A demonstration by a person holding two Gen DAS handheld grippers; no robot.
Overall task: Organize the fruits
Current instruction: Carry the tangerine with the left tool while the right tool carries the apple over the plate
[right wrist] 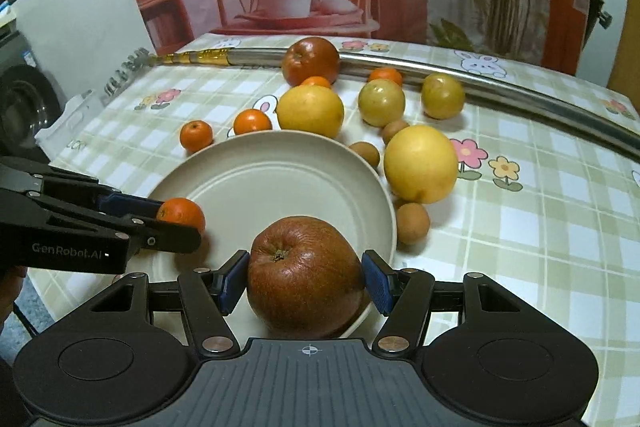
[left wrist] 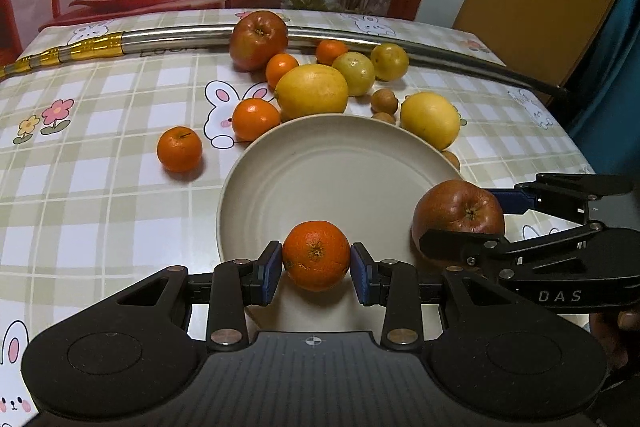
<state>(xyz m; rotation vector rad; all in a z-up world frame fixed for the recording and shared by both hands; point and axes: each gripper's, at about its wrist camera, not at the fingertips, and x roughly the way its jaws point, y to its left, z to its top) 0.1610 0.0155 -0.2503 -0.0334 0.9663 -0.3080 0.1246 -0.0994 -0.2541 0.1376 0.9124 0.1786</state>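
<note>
My left gripper (left wrist: 316,265) is shut on a tangerine (left wrist: 316,253), its blue pads pressing both sides, just above the near rim of the beige plate (left wrist: 340,163). My right gripper (right wrist: 304,287) is shut on a wrinkled red-brown apple (right wrist: 304,279) over the plate's (right wrist: 272,179) near right rim. In the left wrist view that apple (left wrist: 456,211) and the right gripper (left wrist: 460,223) show at the right. In the right wrist view the left gripper (right wrist: 180,223) holds the tangerine (right wrist: 182,213) at the plate's left. The plate itself holds nothing.
Behind the plate lie a second apple (left wrist: 258,39), two lemons (left wrist: 312,91) (left wrist: 430,119), several tangerines (left wrist: 179,149), two yellow-green fruits (left wrist: 354,73) and small brown fruits (left wrist: 384,101). A metal pole (left wrist: 180,41) runs along the far table edge. A hand (left wrist: 612,331) grips the right tool.
</note>
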